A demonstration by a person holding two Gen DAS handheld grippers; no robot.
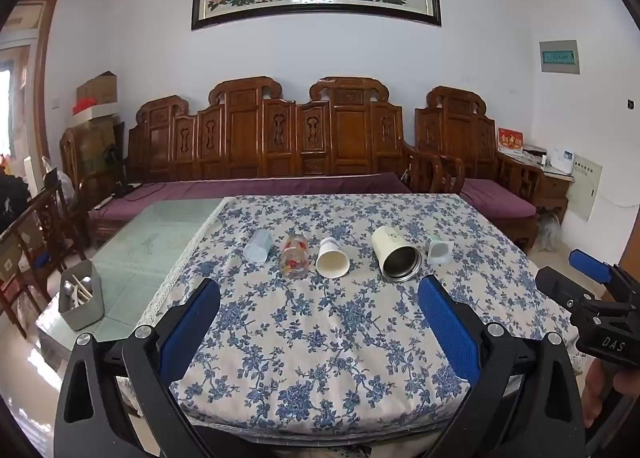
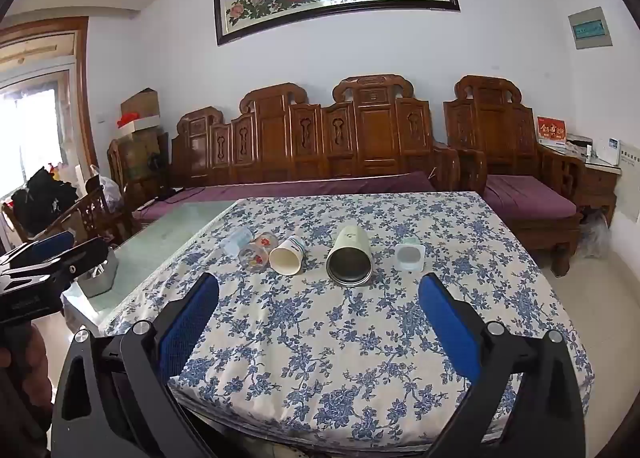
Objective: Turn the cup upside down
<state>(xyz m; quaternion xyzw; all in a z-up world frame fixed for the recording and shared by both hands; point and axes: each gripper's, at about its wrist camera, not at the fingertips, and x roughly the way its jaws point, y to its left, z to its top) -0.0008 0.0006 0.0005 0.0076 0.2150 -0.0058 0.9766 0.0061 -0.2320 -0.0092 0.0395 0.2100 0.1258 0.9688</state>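
Several cups lie on their sides in a row on the floral tablecloth (image 1: pixel 320 330), mouths toward me: a pale blue cup (image 1: pixel 258 246), a flowered glass (image 1: pixel 295 262), a white paper cup (image 1: pixel 332 258), a tall cream tumbler with a metal rim (image 1: pixel 396 256), and a small pale green cup (image 1: pixel 439 250). The same row shows in the right wrist view, with the paper cup (image 2: pixel 287 255) and the tumbler (image 2: pixel 350 258) in the middle. My left gripper (image 1: pixel 320 298) is open and empty, short of the row. My right gripper (image 2: pixel 320 294) is open and empty, also short of it.
A grey holder with utensils (image 1: pixel 81 300) stands on the bare glass part of the table (image 1: pixel 160 234) at the left. A carved wooden sofa (image 1: pixel 280 145) with purple cushions runs behind the table. The right gripper shows at the right edge of the left wrist view (image 1: pixel 592 298).
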